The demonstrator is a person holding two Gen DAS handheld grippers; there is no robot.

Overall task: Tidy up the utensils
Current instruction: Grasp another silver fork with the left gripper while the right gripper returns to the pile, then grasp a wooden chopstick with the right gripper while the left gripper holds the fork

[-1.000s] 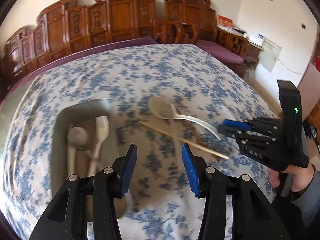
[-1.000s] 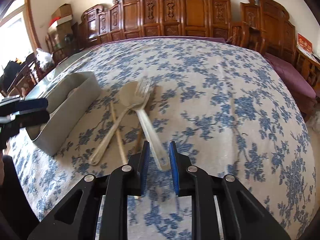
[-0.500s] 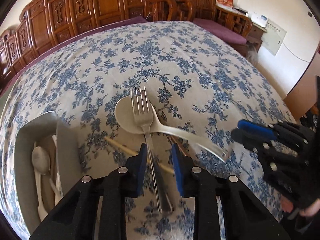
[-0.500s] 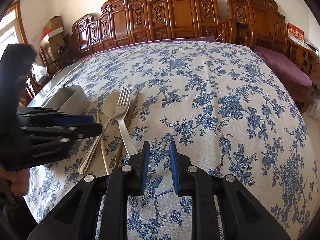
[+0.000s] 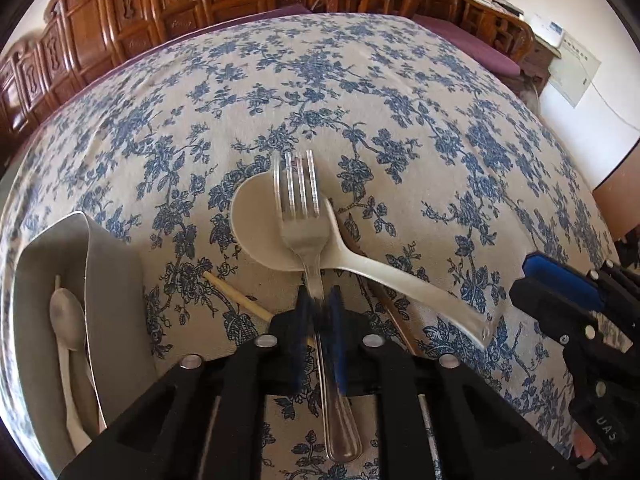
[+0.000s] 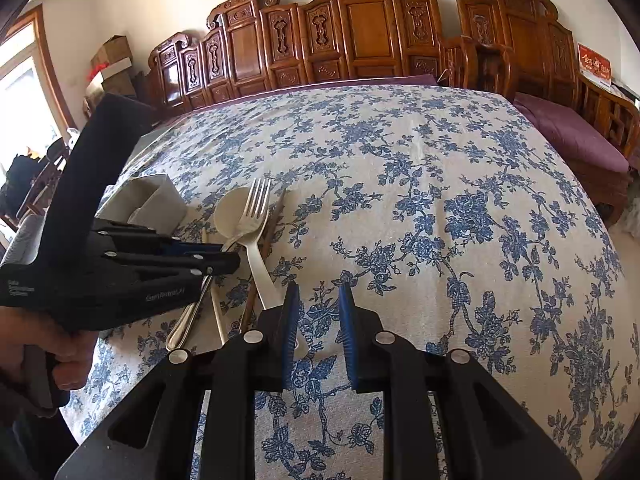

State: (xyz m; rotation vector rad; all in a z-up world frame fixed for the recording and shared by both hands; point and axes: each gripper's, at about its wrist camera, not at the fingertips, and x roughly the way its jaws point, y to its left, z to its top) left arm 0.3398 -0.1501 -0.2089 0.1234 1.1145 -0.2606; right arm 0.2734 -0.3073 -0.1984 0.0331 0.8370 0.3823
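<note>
In half a second the left gripper [image 5: 319, 316] has narrowed to pinch the metal fork [image 5: 303, 232] lying on the white spoon [image 5: 276, 236], the grey tray [image 5: 112, 280] at nine o'clock; the right gripper [image 6: 319, 312] hangs part-open, empty.

"UAS" printed, seemingly upside down, on right hand-held gripper [image 5: 560, 280]; lettering on left hand-held gripper [image 6: 224, 258] body too blurred.
</note>
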